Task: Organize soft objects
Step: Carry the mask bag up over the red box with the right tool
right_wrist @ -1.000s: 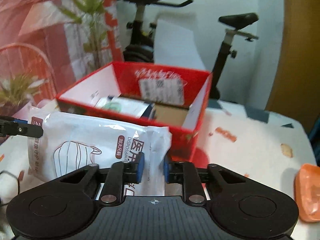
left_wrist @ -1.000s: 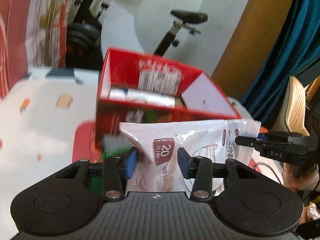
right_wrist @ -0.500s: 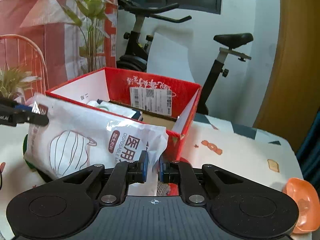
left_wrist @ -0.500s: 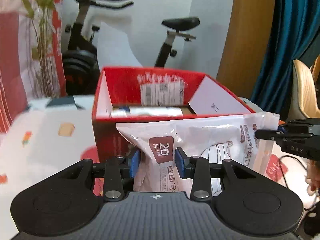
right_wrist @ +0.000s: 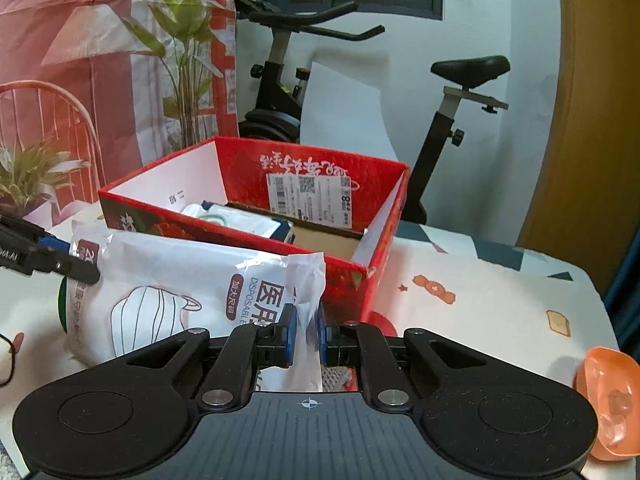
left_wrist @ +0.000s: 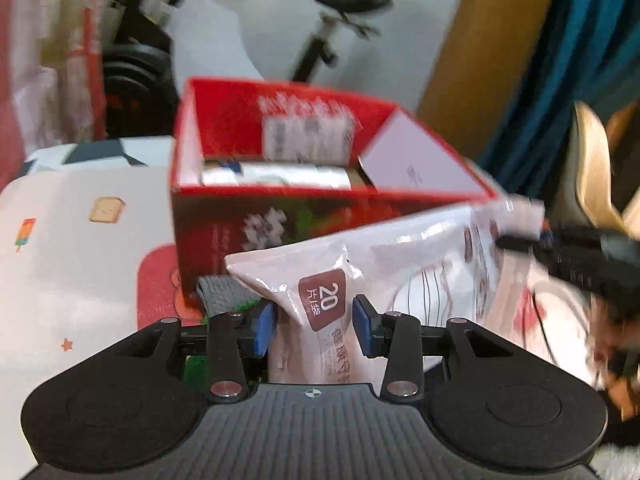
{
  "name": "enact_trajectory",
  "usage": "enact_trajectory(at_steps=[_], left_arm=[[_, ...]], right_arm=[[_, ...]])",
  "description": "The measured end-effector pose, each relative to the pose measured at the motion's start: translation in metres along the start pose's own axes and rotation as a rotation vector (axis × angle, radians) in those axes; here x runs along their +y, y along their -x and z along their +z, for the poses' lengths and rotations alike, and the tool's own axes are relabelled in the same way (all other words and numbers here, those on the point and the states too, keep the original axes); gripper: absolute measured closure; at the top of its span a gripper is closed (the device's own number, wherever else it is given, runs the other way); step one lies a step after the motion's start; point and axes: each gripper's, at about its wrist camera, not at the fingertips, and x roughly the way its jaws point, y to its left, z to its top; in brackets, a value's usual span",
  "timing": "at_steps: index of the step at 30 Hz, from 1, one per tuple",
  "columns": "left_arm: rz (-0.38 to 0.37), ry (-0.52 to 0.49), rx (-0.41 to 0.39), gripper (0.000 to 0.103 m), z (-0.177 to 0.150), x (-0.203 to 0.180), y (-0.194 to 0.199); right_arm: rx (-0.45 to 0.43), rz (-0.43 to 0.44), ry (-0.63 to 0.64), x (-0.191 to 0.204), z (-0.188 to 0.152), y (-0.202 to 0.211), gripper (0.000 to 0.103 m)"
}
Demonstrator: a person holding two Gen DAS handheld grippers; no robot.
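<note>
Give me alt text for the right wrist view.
The right gripper is shut on a corner of a white mask pack, in front of an open red box. An exercise bike stands behind.

Left tool angled downward, jaws opening; right tool pinched nearly shut
</note>
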Motion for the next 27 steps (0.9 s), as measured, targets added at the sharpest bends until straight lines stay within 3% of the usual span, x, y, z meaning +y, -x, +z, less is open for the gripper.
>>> enact_trajectory(at_steps=[4, 8, 12, 17, 21, 27], left_arm=[[-0.003, -0.152, 0.074, 0.054, 0.008, -0.009, -0.005], [0.034, -0.204, 0.102, 0.054, 0.012, -0.014, -0.01], [0.027, -0.162, 0.027, 0.054, 0.014, -0.013, 0.005], [-0.019, -0.128, -0.035, 0.054, 0.02, -0.014, 0.027], [0.013, -0.147, -0.102, 0.054, 0.035, -0.016, 0.045], [0.027, -0.086, -0.24, 0.054, 0.066, -0.005, 0.068]], right_arm=[[0.019, -0.003, 0.013, -0.001, 0.002, -0.004, 0.091], [0.03, 0.014, -0.009, -0.003, 0.004, -0.003, 0.091], [0.023, 0.016, 0.027, -0.001, 0.01, 0.006, 0.092], [-0.013, -0.006, -0.019, -0.005, 0.028, 0.015, 0.092], [-0.075, 0.008, -0.013, -0.001, 0.049, 0.026, 0.092], [-0.158, 0.032, 0.021, 0.0, 0.085, 0.033, 0.092]])
